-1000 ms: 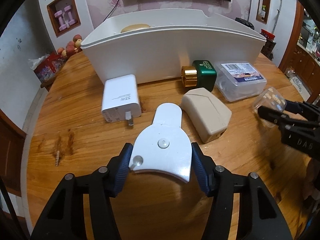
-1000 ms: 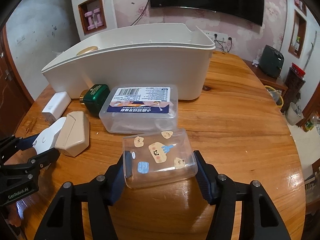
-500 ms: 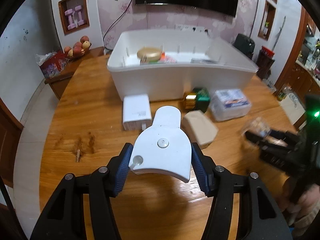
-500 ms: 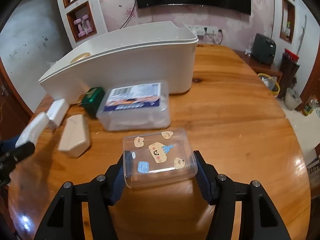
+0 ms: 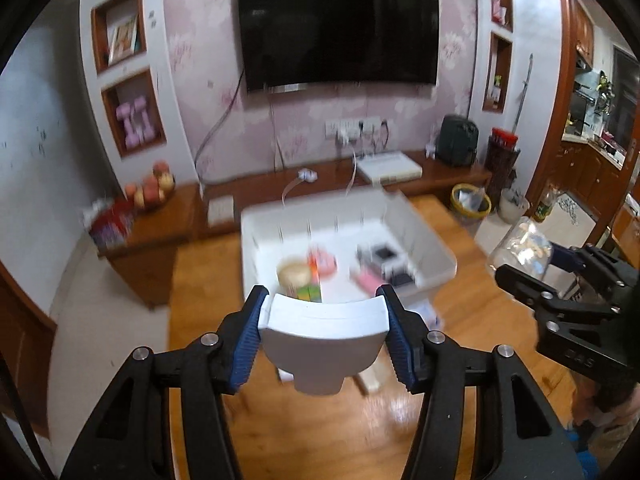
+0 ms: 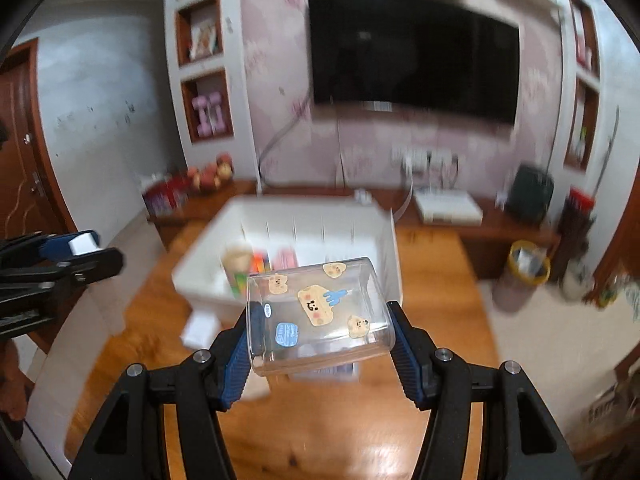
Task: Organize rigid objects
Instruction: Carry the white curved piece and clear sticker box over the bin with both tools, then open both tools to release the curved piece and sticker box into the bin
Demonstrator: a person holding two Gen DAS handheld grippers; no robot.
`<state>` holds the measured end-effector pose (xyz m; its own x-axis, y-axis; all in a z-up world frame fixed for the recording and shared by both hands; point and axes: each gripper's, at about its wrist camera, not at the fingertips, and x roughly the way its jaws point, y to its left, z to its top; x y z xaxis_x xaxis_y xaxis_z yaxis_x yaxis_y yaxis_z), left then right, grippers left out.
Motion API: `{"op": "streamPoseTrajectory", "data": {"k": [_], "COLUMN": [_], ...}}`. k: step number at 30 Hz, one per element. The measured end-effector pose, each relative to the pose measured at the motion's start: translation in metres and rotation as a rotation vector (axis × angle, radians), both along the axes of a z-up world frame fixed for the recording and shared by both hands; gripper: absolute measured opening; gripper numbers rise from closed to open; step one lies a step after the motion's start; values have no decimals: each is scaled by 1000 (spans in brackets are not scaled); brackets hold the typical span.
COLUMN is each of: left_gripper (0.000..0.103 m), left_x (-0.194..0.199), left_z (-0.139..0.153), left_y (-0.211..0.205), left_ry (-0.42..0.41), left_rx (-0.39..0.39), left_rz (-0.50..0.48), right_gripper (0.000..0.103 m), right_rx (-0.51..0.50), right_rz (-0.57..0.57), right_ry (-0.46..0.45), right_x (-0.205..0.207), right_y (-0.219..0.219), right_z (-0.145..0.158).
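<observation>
Two loads ride above the tabletop (image 5: pixel 472 312): left hand-held gripper (image 5: pixel 324 336) closing on a white plastic piece (image 5: pixel 326 340), right hand-held gripper (image 6: pixel 320 336) clamping a clear sticker box (image 6: pixel 320 312); next, lower both into the white bin (image 6: pixel 208 256) at twelve o'clock.

left gripper (image 5: pixel 324 336): jaws closing, pads pressed on white piece (image 5: pixel 326 344), tilted down | right gripper (image 6: pixel 320 344): clamped on clear box (image 6: pixel 316 316), tilted down, right of left gripper

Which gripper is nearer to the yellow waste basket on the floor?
Right. The right gripper, holding the clear box, is on the side toward the yellow waste basket; the left gripper, jaws closing on the white piece, is farther left of it.
</observation>
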<state>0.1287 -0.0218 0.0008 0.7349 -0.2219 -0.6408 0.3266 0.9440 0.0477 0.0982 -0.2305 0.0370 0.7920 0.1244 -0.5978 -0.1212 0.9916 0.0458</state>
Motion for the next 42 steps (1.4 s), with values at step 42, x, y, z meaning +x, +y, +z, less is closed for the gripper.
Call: {"op": "streamPoseTrajectory", "data": {"k": [42], "left_gripper": [59], "left_x": [247], "left_z": [-153], "left_y": [-97], "left_ry": [357], "left_rx": [199], "left_rz": [163], "right_gripper": [62], "right_rx": [-63], "right_rz": [-38], "right_ry": [538], "right_x": [213], "right_y": [19], "right_z": [-162]}}
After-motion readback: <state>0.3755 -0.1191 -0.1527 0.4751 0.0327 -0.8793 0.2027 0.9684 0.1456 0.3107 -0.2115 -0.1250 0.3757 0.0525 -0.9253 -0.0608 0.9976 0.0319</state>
